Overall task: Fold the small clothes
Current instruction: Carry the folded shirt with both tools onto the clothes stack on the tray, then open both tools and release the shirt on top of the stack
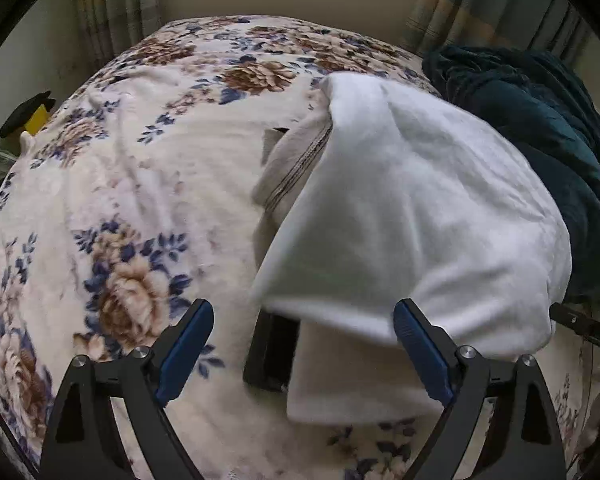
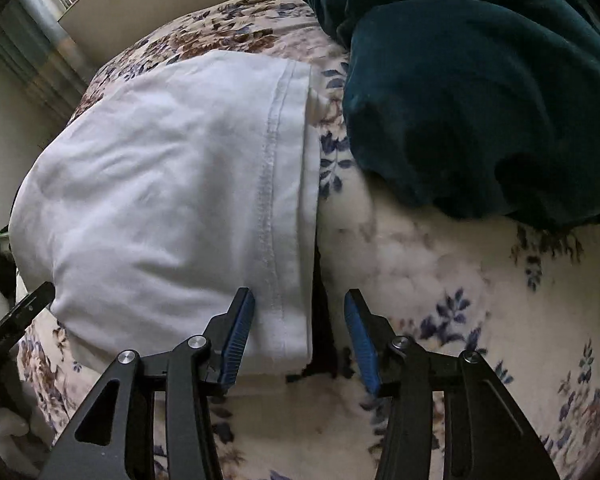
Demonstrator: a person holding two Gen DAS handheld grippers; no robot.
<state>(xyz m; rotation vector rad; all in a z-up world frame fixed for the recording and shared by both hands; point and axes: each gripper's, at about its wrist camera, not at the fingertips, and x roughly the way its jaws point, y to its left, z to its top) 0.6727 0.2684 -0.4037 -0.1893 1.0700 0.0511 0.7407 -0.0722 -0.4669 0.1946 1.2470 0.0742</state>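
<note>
Left wrist view: your left gripper [image 1: 304, 344] gapes wide over the white garment's [image 1: 412, 216] near edge, gripping nothing.
Right wrist view: your right gripper [image 2: 300, 336] is half open astride the garment's hemmed corner, pads clear.
Garment: folded on the floral blanket [image 1: 132, 184], beside a teal blanket [image 2: 480, 92].

The floral blanket [image 1: 112, 184] lies bare and open to the left of the white garment [image 1: 412, 208], giving free passage there. On the right, a heaped dark green cloth [image 2: 480, 92] crowds close beside the garment's hemmed edge, leaving only a narrow strip of blanket between.
</note>
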